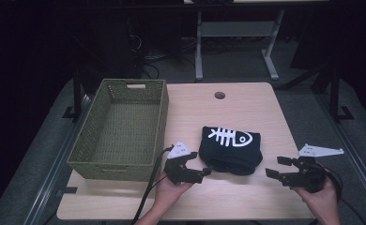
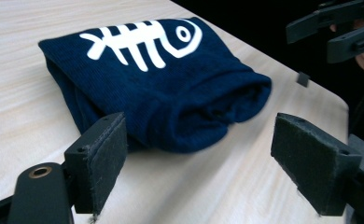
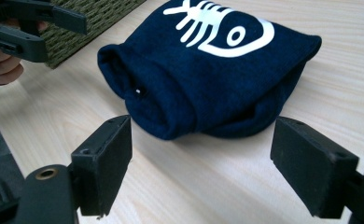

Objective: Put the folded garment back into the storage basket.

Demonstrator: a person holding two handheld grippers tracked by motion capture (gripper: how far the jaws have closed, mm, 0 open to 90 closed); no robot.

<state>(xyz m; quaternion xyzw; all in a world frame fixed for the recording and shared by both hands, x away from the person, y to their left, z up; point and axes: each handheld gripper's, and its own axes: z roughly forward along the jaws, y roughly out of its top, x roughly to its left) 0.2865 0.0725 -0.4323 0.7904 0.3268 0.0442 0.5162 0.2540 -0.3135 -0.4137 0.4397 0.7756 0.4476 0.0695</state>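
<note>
A folded navy garment (image 1: pixel 231 149) with a white fish-skeleton print lies in the middle of the wooden table (image 1: pixel 247 105). My left gripper (image 1: pixel 202 171) hovers just left of its near edge, jaws open and empty, aimed at the fabric. My right gripper (image 1: pixel 278 167) is to the garment's right near the table's front edge, also open and empty. In the left gripper view the garment (image 2: pixel 161 84) lies beyond the open jaws, apart from the pads (image 2: pixel 103 158). In the right gripper view the garment's folded edge (image 3: pixel 203 79) faces the open jaws, untouched.
An empty green woven basket (image 1: pixel 120 129) stands on the table's left side, close to my left hand. A round cable hole (image 1: pixel 219 95) sits at the table's far edge. Desk legs (image 1: pixel 199 47) and dark floor lie beyond. Cables trail from both grippers off the front edge.
</note>
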